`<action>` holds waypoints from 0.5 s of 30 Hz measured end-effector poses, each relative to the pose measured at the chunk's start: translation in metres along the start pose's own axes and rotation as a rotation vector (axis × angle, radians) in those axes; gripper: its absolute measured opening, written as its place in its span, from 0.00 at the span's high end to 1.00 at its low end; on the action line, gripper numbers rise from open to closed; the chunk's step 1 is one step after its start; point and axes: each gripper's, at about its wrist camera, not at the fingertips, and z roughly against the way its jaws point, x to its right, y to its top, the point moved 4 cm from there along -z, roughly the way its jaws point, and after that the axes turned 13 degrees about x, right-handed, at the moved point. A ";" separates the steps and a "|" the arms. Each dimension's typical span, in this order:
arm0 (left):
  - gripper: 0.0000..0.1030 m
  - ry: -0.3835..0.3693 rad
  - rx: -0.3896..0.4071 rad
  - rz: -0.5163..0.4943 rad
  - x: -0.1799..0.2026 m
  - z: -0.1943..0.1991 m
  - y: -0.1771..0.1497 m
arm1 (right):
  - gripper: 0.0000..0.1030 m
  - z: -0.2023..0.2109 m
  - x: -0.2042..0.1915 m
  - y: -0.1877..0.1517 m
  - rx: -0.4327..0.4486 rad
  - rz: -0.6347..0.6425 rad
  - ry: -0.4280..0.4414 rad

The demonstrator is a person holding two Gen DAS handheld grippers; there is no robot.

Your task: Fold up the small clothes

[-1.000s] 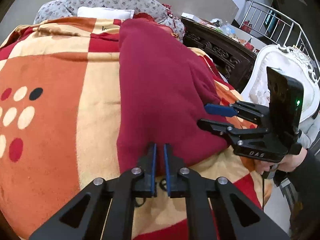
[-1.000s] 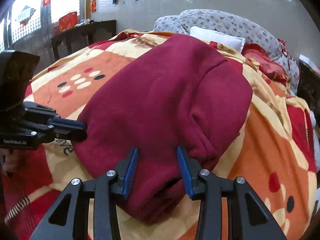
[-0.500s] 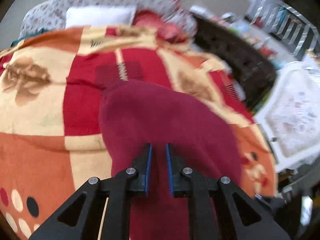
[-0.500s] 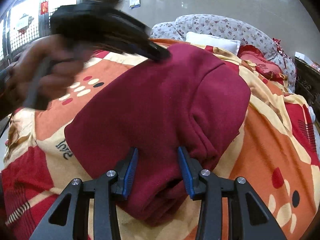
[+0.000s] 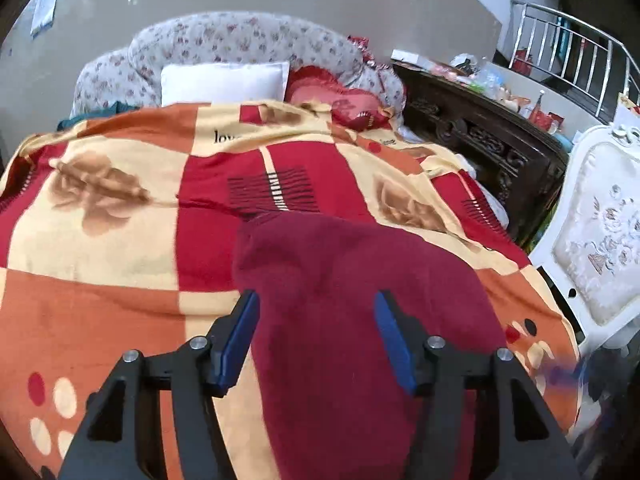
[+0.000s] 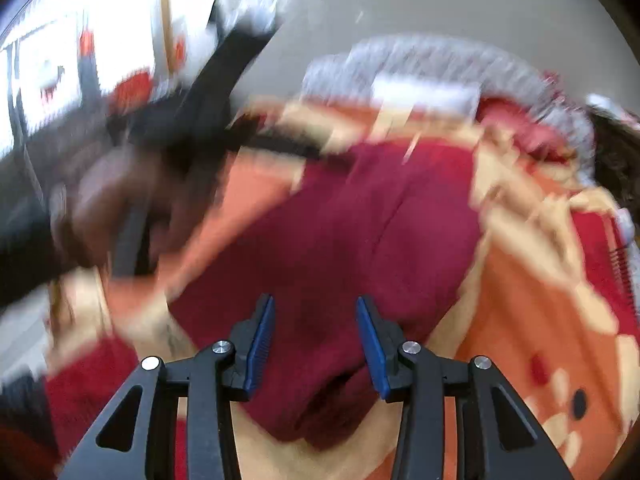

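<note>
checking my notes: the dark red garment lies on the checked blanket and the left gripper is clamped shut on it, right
Not quite. The left gripper is open: the left wrist view shows its blue pads standing well apart, having just opened, pressing on nothing. The dark red garment does lie on the checked blanket.

Both tools [image 5: 316,336] [image 6: 316,340] freshly parted, empty
</note>
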 end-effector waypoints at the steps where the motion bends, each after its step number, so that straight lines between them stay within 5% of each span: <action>1: 0.43 -0.002 -0.003 0.000 0.000 0.003 -0.004 | 0.47 0.001 0.009 0.015 0.026 -0.010 -0.066; 3: 0.43 0.028 0.001 -0.001 -0.001 0.004 -0.010 | 0.45 -0.012 0.027 0.036 0.026 -0.020 -0.163; 7: 0.43 0.017 -0.070 0.052 -0.006 -0.011 -0.033 | 0.45 -0.062 0.036 0.044 -0.044 0.018 -0.155; 11: 0.41 0.009 -0.130 0.112 -0.017 -0.032 -0.053 | 0.46 -0.116 0.064 0.016 -0.184 -0.044 -0.164; 15: 0.37 -0.031 -0.177 0.230 -0.031 -0.045 -0.059 | 0.46 -0.127 0.077 -0.004 -0.173 -0.068 -0.188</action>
